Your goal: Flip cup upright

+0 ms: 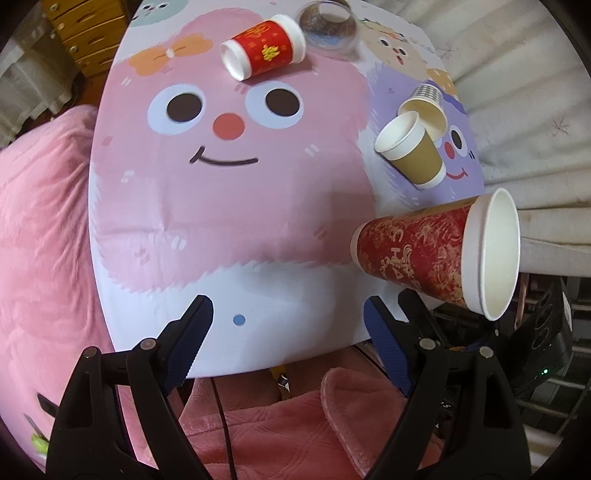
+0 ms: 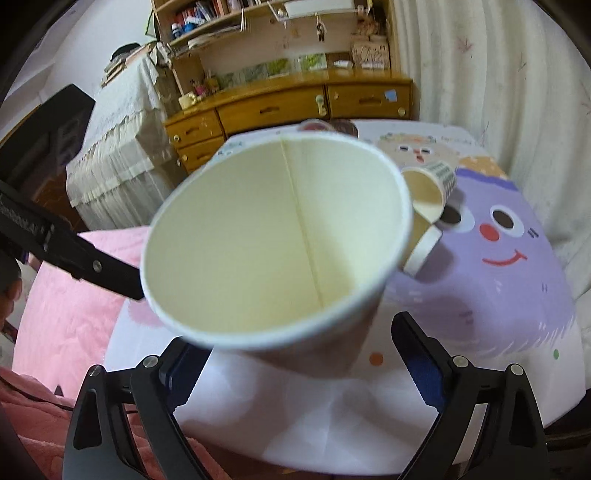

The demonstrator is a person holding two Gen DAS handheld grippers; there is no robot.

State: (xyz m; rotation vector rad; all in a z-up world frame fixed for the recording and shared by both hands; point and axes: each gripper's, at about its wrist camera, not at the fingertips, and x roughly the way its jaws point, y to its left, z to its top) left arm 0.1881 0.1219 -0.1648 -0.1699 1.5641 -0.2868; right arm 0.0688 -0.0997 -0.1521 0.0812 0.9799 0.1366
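Note:
A dark red and gold paper cup (image 1: 436, 251) hangs tilted above the table's right front edge, mouth to the right. In the right wrist view its white inside (image 2: 277, 236) fills the middle, mouth toward the camera. My right gripper (image 2: 295, 354) has its fingers on both sides of the cup's base; contact is hidden, so I cannot tell whether it grips. The right gripper shows below the cup in the left wrist view (image 1: 424, 314). My left gripper (image 1: 288, 317) is open and empty over the table's near edge. Its arm (image 2: 74, 251) shows at left in the right wrist view.
On the cartoon tablecloth (image 1: 221, 221) a small red cup (image 1: 266, 48) lies on its side at the back, next to a glass bowl (image 1: 328, 26). A brown cup (image 1: 413, 151) and a patterned cup (image 1: 424, 103) lie at the right. Pink bedding (image 1: 40, 240) lies left.

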